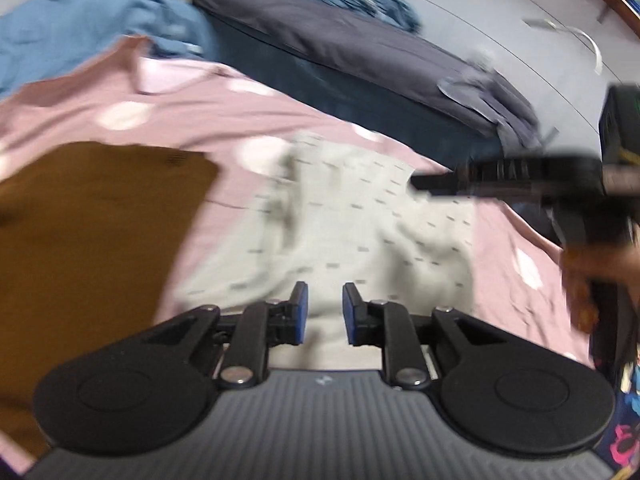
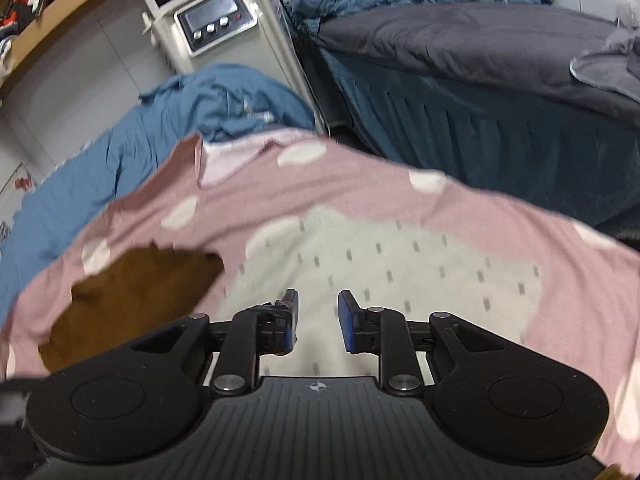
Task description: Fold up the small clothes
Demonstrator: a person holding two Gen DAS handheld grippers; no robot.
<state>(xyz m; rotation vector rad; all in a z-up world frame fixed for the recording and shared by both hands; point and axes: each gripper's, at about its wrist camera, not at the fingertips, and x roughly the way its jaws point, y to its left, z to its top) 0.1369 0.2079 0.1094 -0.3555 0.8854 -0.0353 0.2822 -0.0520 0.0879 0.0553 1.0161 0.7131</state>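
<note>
A small white garment with grey dashes lies crumpled on the pink dotted sheet; it also shows in the right wrist view. A folded brown garment lies to its left, also seen in the right wrist view. My left gripper is open and empty just above the white garment's near edge. My right gripper is open and empty above the same garment. The right gripper's body shows at the right of the left wrist view.
A blue blanket is bunched behind the pink sheet. A second bed with a dark grey cover and blue skirt stands to the right across a gap. A white machine with buttons stands at the back.
</note>
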